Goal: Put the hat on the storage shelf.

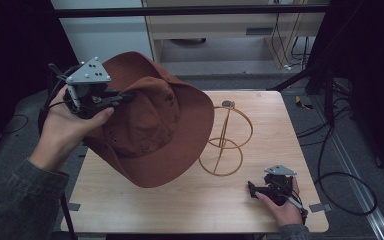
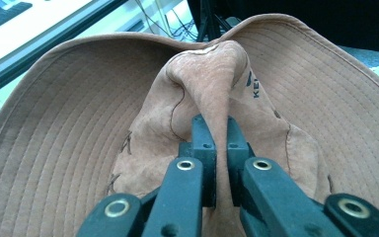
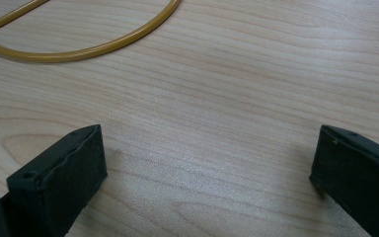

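**Hat held up, stand waiting**

Wooden table [image 1: 190, 210] carries the scene. At 5 o'clock, nearest, the right gripper [image 1: 254, 190] rests on the wood, jaws spread wide, nothing between them, likely parked. At centre stands the gold wire stand [image 1: 226, 145], probably the hat's destination. At 10 o'clock the left gripper [image 1: 122, 96] holds the brown hat [image 1: 150, 125] aloft, jaws pinched tight on a crown fold.

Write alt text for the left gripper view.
The left gripper is shut on a pinched fold of the brown hat's suede crown, its black fingers rising from the bottom. The stitched brim fans out behind the fold.
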